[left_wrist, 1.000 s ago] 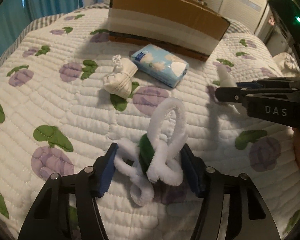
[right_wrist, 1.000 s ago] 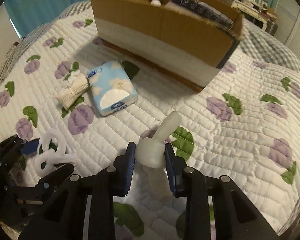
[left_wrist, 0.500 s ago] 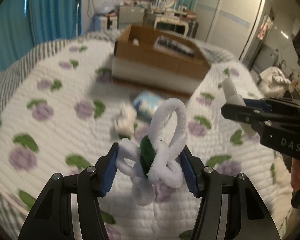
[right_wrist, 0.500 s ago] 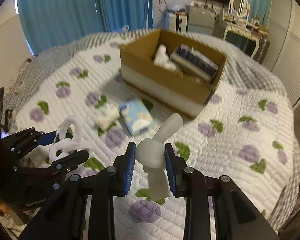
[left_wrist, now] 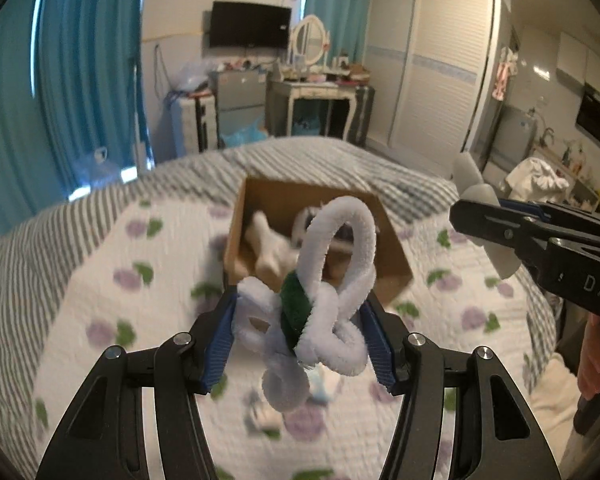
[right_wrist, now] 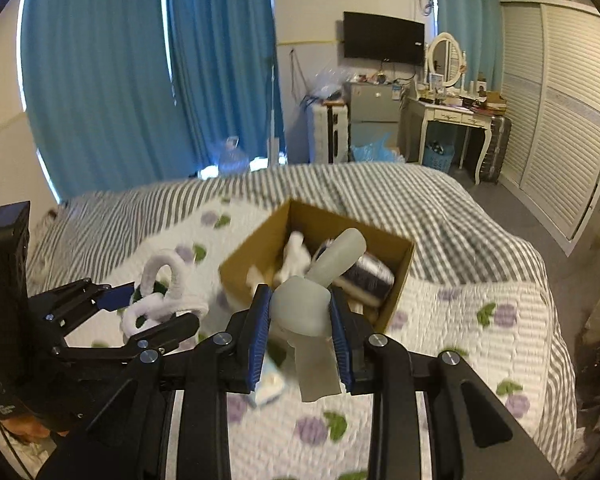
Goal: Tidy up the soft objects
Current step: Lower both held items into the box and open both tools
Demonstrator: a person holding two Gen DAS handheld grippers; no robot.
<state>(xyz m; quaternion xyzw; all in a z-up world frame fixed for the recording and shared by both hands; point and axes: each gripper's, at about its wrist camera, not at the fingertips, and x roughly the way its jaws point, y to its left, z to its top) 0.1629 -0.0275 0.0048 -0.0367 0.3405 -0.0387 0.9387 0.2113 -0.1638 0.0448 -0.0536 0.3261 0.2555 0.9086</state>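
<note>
Ahead and below both grippers, open cardboard box (right_wrist: 320, 256) (right nearer): left gripper (left_wrist: 298, 332) pinches pipe-cleaner loops (left_wrist: 324, 300), right gripper (right_wrist: 300, 316) pinches pale rubbery toy (right_wrist: 304, 308).

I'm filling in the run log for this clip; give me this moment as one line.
left claw: shut on pipe-cleaner flower | right claw: shut on white rubber toy | both held in the air | cardboard box: open, ahead on bed

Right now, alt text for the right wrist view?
Right hand-held gripper clamps a pale rubbery toy above the quilted bed, facing an open cardboard box. At left, the left hand-held gripper holds a white fuzzy loop toy.
</note>
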